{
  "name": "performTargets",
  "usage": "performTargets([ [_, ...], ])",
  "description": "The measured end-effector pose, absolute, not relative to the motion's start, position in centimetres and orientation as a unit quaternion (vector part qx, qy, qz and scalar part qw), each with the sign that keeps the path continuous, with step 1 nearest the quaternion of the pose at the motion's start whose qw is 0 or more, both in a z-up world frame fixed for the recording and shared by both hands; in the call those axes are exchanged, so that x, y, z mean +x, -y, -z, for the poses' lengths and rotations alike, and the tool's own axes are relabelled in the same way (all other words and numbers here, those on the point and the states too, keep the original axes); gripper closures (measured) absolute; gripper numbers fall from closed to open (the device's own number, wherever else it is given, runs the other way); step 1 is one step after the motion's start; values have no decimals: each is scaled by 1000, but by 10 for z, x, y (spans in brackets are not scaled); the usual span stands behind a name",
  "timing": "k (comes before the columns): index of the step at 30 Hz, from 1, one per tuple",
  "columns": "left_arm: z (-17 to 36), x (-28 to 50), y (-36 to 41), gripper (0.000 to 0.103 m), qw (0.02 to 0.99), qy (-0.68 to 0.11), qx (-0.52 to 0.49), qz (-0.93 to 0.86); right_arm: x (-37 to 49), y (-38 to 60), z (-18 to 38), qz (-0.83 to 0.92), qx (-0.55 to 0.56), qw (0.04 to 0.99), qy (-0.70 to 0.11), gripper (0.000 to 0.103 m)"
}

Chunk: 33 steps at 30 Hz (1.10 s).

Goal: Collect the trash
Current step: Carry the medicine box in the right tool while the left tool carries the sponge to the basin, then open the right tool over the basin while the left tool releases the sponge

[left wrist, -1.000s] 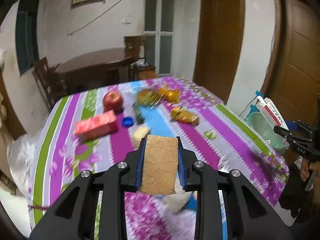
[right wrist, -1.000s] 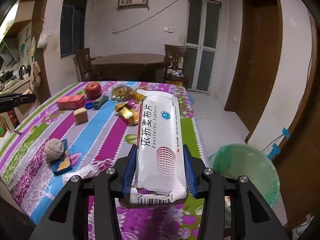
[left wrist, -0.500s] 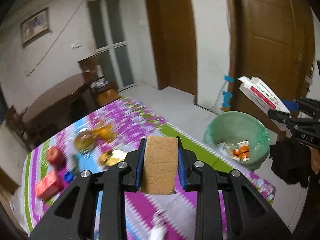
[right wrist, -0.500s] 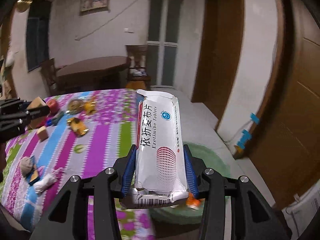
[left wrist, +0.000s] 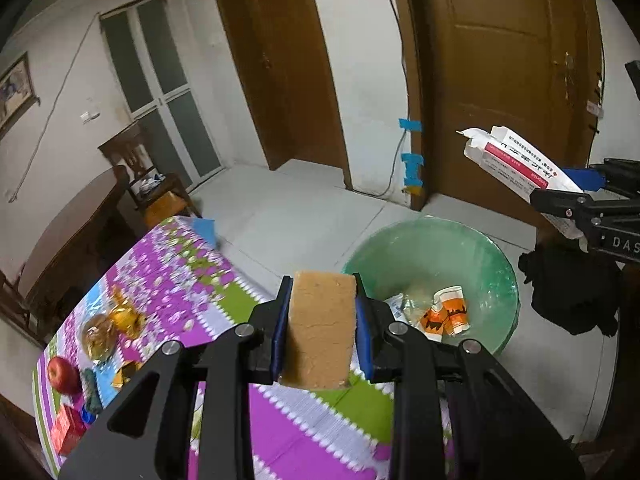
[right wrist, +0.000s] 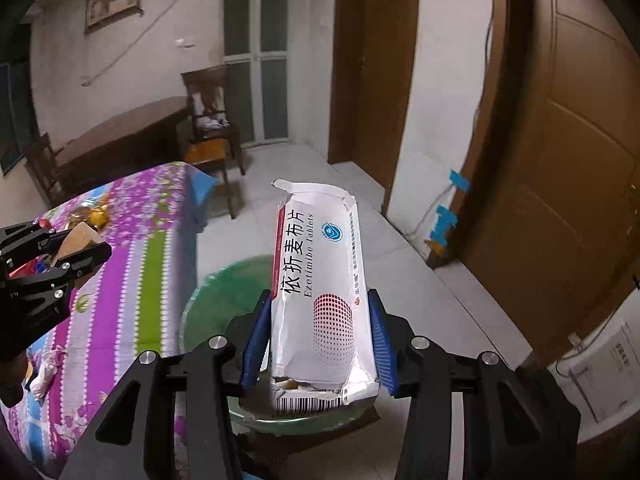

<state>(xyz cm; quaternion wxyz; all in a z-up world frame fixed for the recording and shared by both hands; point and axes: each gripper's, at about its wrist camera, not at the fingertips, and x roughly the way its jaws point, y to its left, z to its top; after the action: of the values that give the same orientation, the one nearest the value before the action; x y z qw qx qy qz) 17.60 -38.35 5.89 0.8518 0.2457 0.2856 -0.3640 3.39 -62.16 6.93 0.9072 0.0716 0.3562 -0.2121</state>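
Fingers: left gripper (left wrist: 322,330) clamping brown sponge block (left wrist: 322,326), right gripper (right wrist: 319,342) clamping tablet box (right wrist: 320,288) | both reaching green bin (left wrist: 488,264), wrappers lying inside, centre-right | progress: drops pending | lower left: apple (left wrist: 63,374), wrappers sitting on table (left wrist: 168,280)

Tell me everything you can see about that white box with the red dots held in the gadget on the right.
The tablet box is a long, white cardboard carton, printed with large black Chinese characters, "Ezetimibe Tablets", a small blue round logo, a patch of red dots, a red stripe along one side and a barcode at the near end. Both end flaps are torn open and the card looks crumpled. The right hand-held gripper clamps it between blue pads, pointing forward, above the green trash bin. Nothing else touches it.
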Motion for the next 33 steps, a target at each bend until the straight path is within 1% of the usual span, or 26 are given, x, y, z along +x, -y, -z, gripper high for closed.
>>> performTargets([
  [5,-48,179,412,77,839,-294,262,375,35,648,-54,220,94,895,-376,56],
  [14,-24,183,451,77,812,-317,291,394,52,666,-18,205,138,874,-418,55],
  [21,-2,195,463,77,781,-358,294,419,69,669,8,187,184,855,-447,55],
  [27,12,202,468,77,757,-390,293,436,83,658,22,179,183,847,-465,55],
  [33,19,211,470,76,755,-396,296,430,98,654,34,184,183,839,-479,54],
])
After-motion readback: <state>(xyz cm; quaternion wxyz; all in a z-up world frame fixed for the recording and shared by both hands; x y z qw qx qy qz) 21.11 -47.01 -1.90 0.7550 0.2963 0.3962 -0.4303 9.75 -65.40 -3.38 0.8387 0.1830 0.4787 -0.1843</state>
